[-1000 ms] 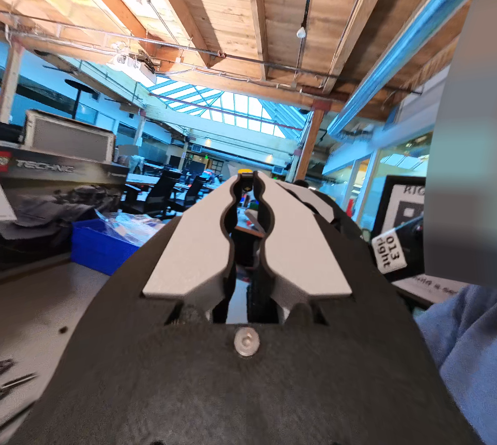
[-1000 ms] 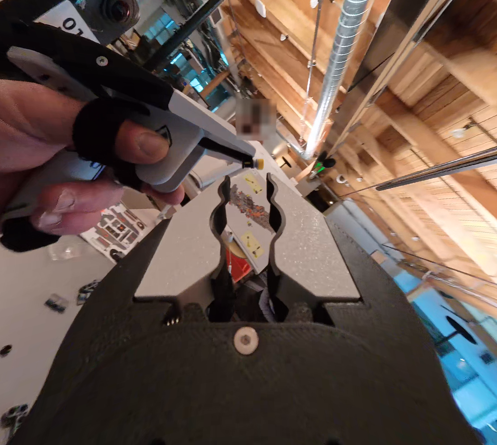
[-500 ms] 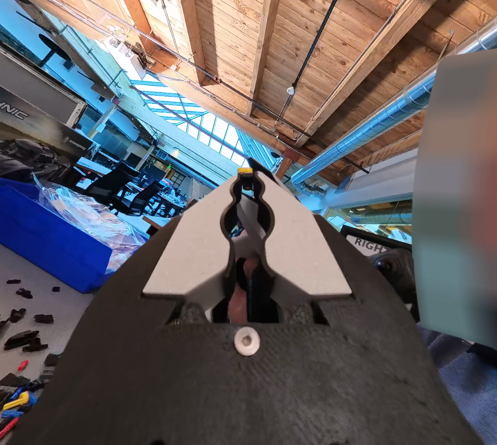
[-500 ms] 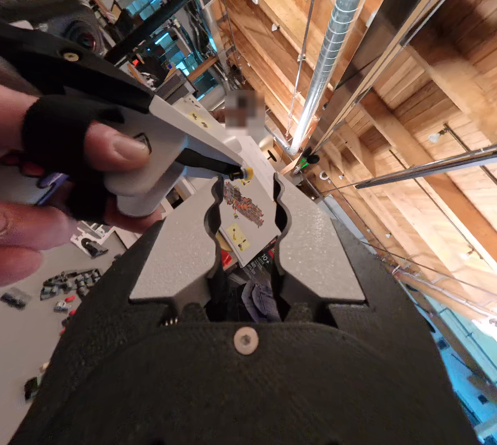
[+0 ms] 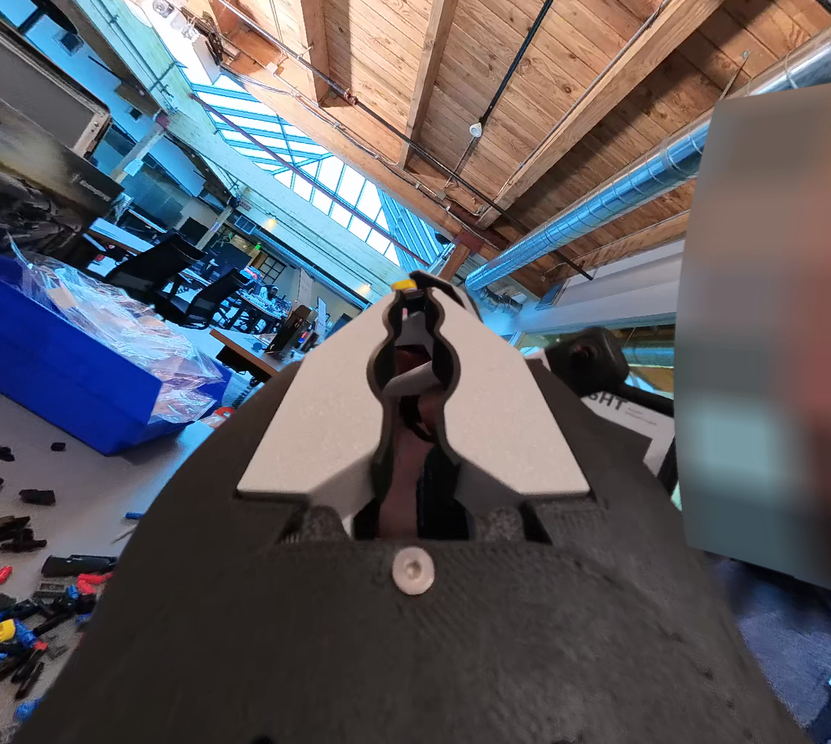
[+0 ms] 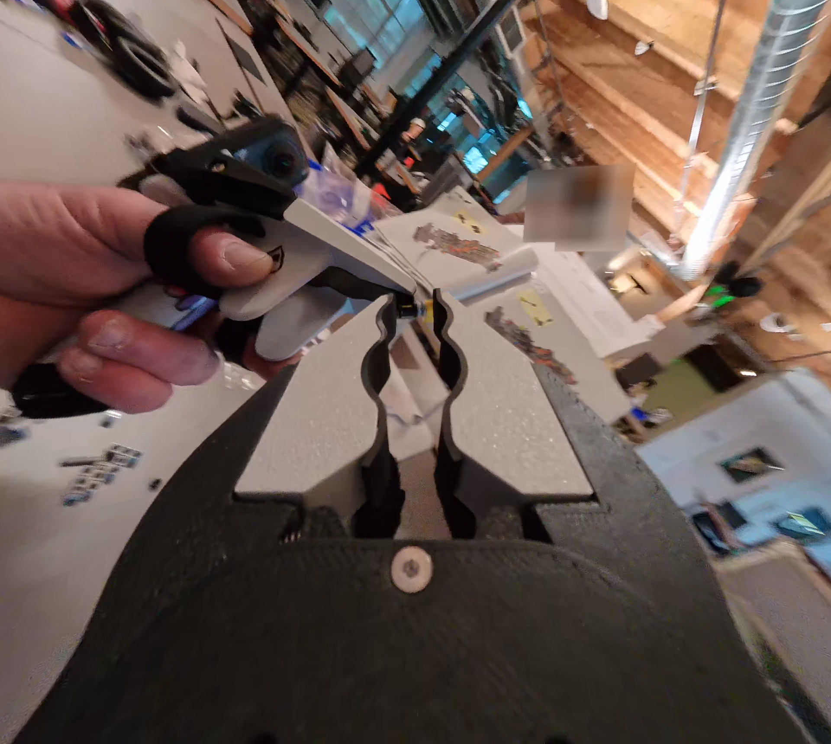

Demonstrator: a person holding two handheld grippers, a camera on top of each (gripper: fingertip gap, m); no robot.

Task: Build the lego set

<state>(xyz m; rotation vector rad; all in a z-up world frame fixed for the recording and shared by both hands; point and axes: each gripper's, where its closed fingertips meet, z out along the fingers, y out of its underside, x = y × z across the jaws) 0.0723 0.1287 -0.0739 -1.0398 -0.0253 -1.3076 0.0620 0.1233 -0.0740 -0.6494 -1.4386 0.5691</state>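
Pinching a small yellow-tipped piece (image 5: 403, 285) in left tool (image 5: 410, 295), right tool (image 6: 413, 308) parted narrowly beside it.

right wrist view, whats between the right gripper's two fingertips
In the right wrist view, the small yellow-tipped piece held by the left gripper sits between the open right gripper fingertips.

left gripper (image 5: 410, 295) tilted up toward the ceiling, jaws nearly closed at the tips. right gripper (image 6: 411, 304) parted slightly, tips level with the left gripper's nose. left hand (image 6: 103, 286) wrapped around its handle, fingers (image 6: 225, 254) squeezing.
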